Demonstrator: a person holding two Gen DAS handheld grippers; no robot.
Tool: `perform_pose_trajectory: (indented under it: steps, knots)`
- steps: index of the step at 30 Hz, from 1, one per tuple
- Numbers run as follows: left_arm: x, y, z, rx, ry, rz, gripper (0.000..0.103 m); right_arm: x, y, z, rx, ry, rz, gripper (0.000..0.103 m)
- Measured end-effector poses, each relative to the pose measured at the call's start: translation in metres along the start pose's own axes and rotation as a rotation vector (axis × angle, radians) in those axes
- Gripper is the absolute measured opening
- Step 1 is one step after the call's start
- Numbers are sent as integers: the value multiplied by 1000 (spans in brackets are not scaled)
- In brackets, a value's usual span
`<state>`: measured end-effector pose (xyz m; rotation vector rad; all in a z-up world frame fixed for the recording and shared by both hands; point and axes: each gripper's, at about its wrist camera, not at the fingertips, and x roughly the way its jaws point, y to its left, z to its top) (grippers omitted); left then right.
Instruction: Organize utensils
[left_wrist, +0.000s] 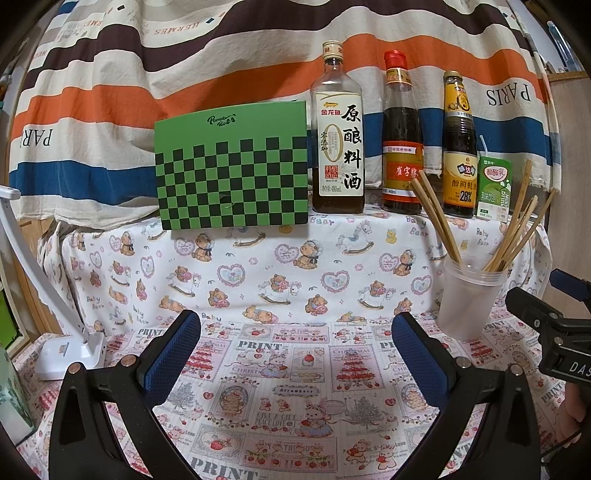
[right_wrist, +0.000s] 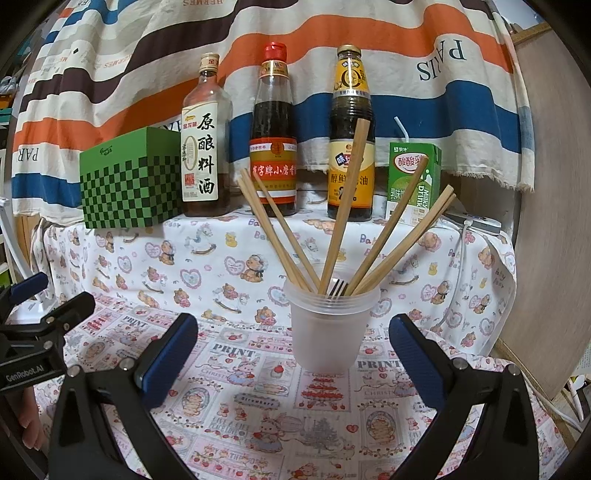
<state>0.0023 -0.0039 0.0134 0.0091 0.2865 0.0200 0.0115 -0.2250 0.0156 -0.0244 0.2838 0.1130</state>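
Observation:
A translucent plastic cup (right_wrist: 325, 332) stands on the patterned tablecloth and holds several wooden chopsticks (right_wrist: 343, 206) fanned outward and a dark fork (right_wrist: 338, 288), tines up. My right gripper (right_wrist: 295, 354) is open and empty, its blue pads either side of the cup and a little nearer to me. In the left wrist view the cup (left_wrist: 469, 299) with chopsticks (left_wrist: 436, 218) is at the right. My left gripper (left_wrist: 295, 350) is open and empty over bare cloth, left of the cup. The right gripper (left_wrist: 554, 325) shows at that view's right edge.
On a raised shelf behind stand a green checkered box (left_wrist: 232, 166), three sauce bottles (left_wrist: 338, 140) (left_wrist: 402, 147) (left_wrist: 458, 155) and a green milk carton (left_wrist: 495, 188). A white lamp base (left_wrist: 70, 354) sits at the left. A wooden board (right_wrist: 554, 221) stands at the right.

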Motion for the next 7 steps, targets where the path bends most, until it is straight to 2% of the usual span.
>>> perform_pose_trajectory:
  steps: [7]
  knots:
    - [2,2,-1,2,8,-4,103,2,-1,0,3,10,-1,103]
